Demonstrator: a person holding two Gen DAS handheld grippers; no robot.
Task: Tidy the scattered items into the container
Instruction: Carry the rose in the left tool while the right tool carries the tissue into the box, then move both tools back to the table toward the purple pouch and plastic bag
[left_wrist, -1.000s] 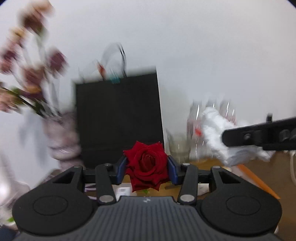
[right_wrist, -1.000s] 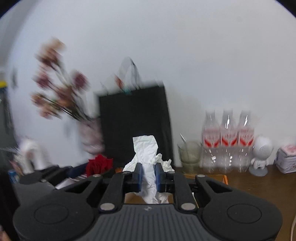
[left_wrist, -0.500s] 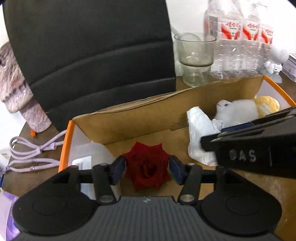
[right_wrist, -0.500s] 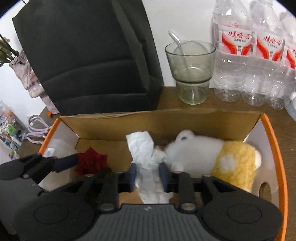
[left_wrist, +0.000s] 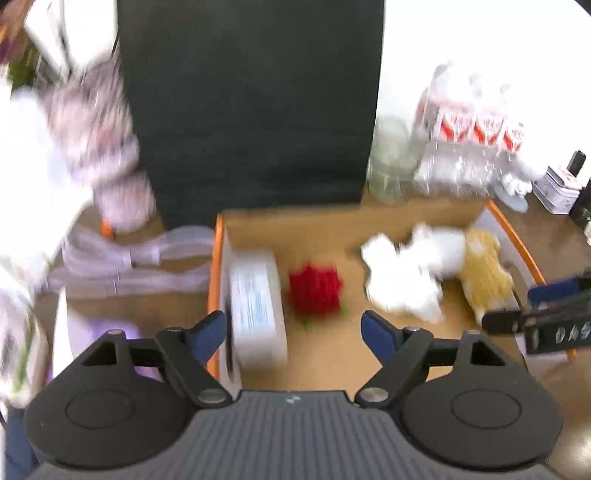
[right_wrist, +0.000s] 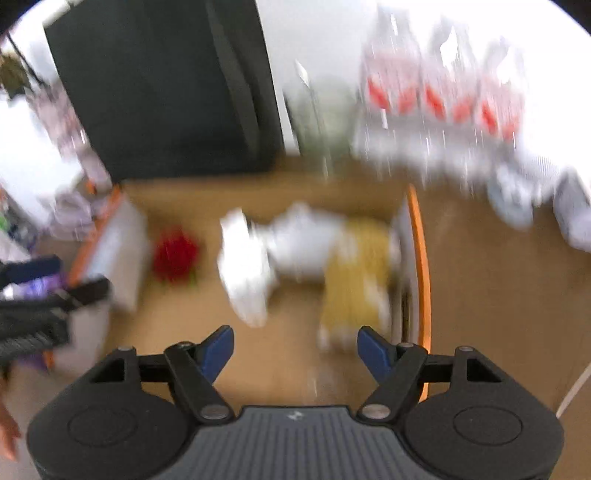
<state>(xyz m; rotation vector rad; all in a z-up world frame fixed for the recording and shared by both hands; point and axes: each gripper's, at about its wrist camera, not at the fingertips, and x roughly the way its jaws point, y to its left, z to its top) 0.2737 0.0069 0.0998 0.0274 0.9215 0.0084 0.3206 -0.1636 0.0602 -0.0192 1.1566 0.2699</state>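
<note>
An open cardboard box with an orange rim (left_wrist: 218, 236) (right_wrist: 419, 236) holds a red rose (left_wrist: 314, 288) (right_wrist: 175, 254), a crumpled white tissue (left_wrist: 399, 284) (right_wrist: 245, 269), a white and yellow plush toy (left_wrist: 476, 266) (right_wrist: 332, 251) and a white packet (left_wrist: 256, 306) at its left end. My left gripper (left_wrist: 294, 332) is open and empty above the box, pulled back from the rose. My right gripper (right_wrist: 295, 349) is open and empty above the tissue and plush. Both views are motion-blurred.
A black paper bag (left_wrist: 251, 107) stands behind the box. A glass cup (left_wrist: 391, 166) and several water bottles (left_wrist: 476, 147) stand at the back right. Coiled lilac cables (left_wrist: 129, 258) and a wrapped flower vase (left_wrist: 107, 147) are left of the box.
Both grippers have opened and let go inside the box, the rose from the left, the tissue from the right. Both have pulled back and up from the box.
</note>
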